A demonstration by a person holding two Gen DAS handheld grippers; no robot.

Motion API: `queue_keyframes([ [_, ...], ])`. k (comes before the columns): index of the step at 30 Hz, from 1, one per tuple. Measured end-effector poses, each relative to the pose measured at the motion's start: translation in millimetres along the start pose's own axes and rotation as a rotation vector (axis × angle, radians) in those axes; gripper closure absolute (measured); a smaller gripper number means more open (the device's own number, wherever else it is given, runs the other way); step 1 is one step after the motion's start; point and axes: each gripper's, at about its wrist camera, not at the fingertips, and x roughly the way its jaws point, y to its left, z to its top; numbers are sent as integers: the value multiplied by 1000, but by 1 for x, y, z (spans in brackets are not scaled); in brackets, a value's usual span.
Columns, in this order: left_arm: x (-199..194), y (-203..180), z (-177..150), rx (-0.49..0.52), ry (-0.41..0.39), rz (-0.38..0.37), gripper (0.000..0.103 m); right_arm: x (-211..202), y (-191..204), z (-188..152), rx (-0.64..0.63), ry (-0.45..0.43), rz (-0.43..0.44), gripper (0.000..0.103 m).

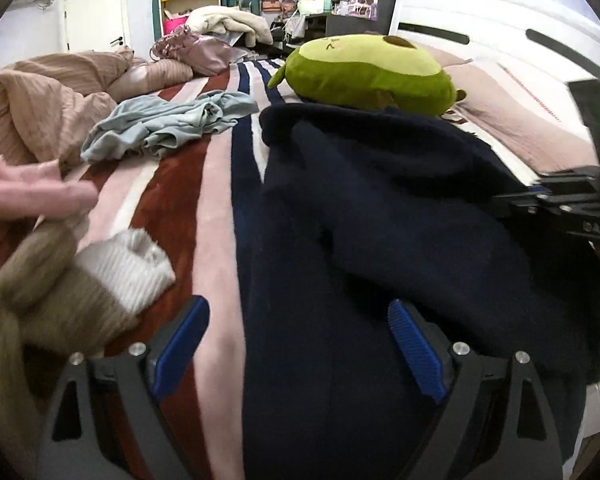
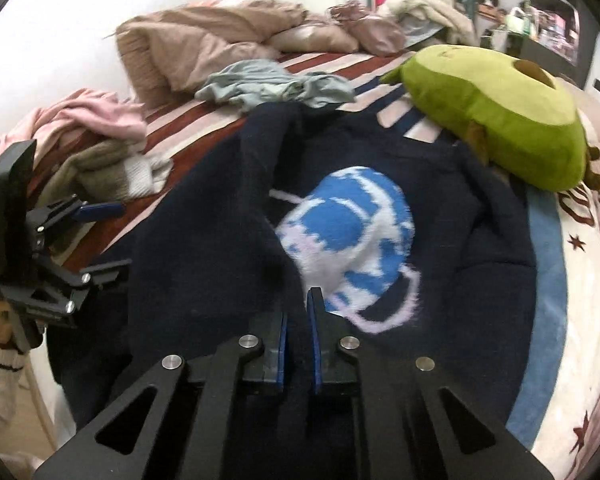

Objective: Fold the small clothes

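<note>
Over on the far left of the bed, a pink garment (image 2: 96, 114) lies crumpled near the wall, and just in front of it a beige and cream knit (image 2: 116, 172) sits in a loose heap on the striped blanket (image 1: 216, 184). Behind those, a tan duvet (image 2: 204, 36) is bunched up along the wall, with a pale blue-grey top (image 2: 272, 82) rumpled on the stripes just ahead of it.

The left gripper (image 1: 296, 340) hangs over the near edge of the bed with its jaws spread wide, one blue pad above the pink stripe and the other above the navy sweater (image 1: 400, 208); nothing sits between them. A hand and a white cuffed sleeve (image 2: 0, 356) carry it at the left edge of the right wrist view.

The navy sweater is spread across the middle of the bed, its blue and white knitted planet motif (image 2: 348, 236) facing up. The right gripper (image 2: 298, 332) comes in low over the sweater's near part, jaws pressed nearly together just below the motif. Dark fabric fills the narrow slot between the pads, though I cannot tell whether they actually pinch it.

To the right, a green avocado plush (image 2: 496, 116) rests at the sweater's far edge.
</note>
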Motion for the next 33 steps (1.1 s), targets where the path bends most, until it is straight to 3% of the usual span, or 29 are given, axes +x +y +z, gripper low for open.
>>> queue_keyframes([
  [7, 41, -1, 27, 72, 79, 55, 14, -2, -37, -8, 67, -20, -132, 103],
  [9, 46, 1, 31, 80, 83, 61, 14, -4, -48, -11, 114, -14, -74, 103],
  [12, 51, 5, 37, 64, 68, 62, 14, -8, -49, -8, 139, -14, 89, 99],
  [14, 54, 5, 41, 70, 66, 72, 14, -9, -46, -3, 146, -20, 167, 80],
  [15, 56, 4, 43, 78, 66, 82, 14, -7, -40, -1, 145, -18, 185, 66],
  [16, 58, 3, 45, 84, 68, 86, 14, -6, -37, 0, 142, -11, 194, 64],
  [18, 63, 3, 49, 92, 67, 97, 15, -5, -29, -1, 132, -1, 215, 63],
  [22, 68, 6, 53, 95, 57, 124, 25, 8, -22, -6, 123, 53, 210, 55],
  [26, 65, 22, 55, 54, 36, 155, 31, 3, -27, -11, 179, 40, 325, 55],
  [28, 63, 33, 54, 23, 23, 179, 32, -4, -25, -11, 183, 20, 362, 55],
  [33, 52, 65, 51, -108, -19, 239, 32, -9, -13, -16, 171, 14, 344, 53],
])
